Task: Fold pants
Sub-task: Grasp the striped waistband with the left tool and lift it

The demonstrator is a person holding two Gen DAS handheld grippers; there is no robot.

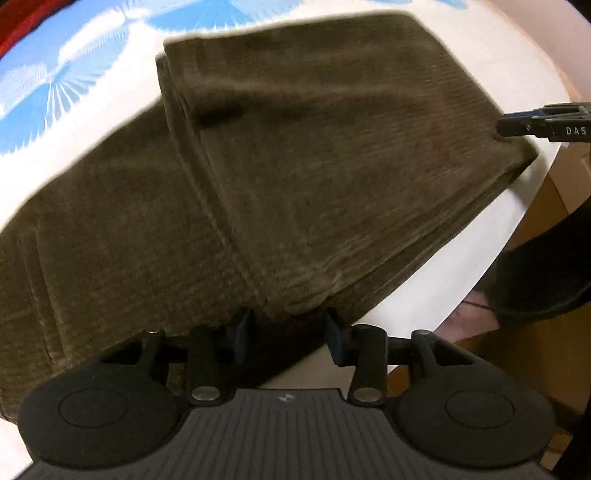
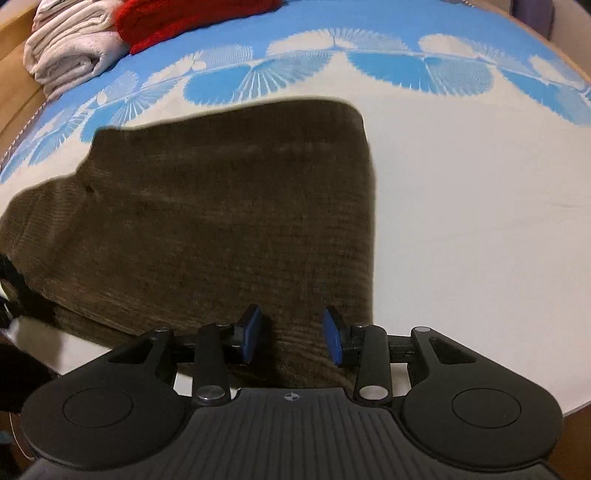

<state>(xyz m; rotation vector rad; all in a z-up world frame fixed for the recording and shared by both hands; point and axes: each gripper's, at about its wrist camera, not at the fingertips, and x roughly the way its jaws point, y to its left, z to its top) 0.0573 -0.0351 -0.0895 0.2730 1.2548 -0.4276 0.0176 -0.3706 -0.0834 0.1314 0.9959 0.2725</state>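
The olive-brown corduroy pants (image 1: 295, 166) lie folded on the white and blue bed sheet (image 1: 92, 122), with an upper layer laid over a lower one. My left gripper (image 1: 290, 328) is open, its blue pads on either side of the near fold edge. My right gripper (image 2: 291, 332) is open too, its pads (image 2: 251, 332) straddling the pants' near edge (image 2: 295, 354). The pants (image 2: 221, 221) fill the left middle of the right wrist view. The right gripper's tip (image 1: 517, 125) shows at the pants' far right corner in the left wrist view.
Folded white cloth (image 2: 70, 48) and a red knit item (image 2: 184, 14) sit at the far left of the bed. The bed's edge (image 1: 509, 229) runs along the right, with a brown floor and a dark object (image 1: 543, 280) beyond it. White sheet (image 2: 480, 221) lies right of the pants.
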